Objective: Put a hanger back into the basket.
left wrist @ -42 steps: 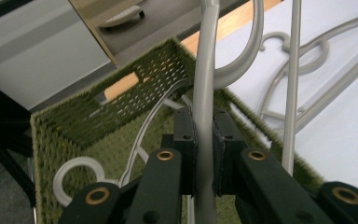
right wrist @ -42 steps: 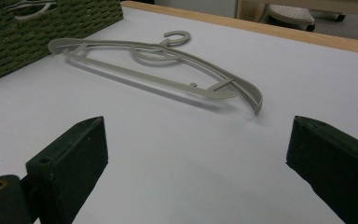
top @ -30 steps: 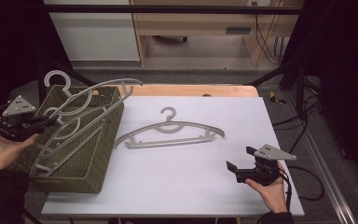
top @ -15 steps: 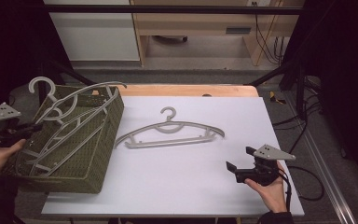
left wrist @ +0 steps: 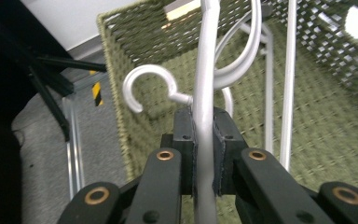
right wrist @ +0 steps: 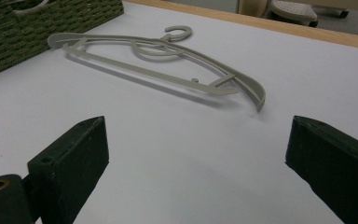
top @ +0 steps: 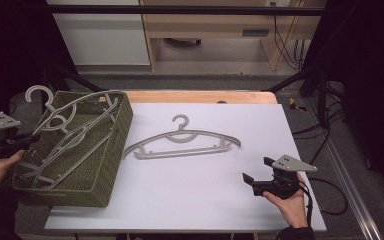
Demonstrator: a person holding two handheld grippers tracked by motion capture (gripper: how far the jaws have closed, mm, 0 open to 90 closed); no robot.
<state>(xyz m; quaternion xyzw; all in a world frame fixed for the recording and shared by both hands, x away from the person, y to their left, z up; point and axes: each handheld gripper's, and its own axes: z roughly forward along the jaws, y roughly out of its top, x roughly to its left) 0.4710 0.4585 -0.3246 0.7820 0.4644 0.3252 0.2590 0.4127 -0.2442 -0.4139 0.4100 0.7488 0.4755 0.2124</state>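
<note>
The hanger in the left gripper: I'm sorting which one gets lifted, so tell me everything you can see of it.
The held hanger is pale grey, smooth, plastic-looking, with a round open hook and thin curved arms. The left gripper is shut on its bar close below the hook, fingers pressing both sides. In the high view it lies tilted over the olive woven basket, hook past the basket's far left corner, with other hangers beneath it; whether it touches them cannot be told.
</note>
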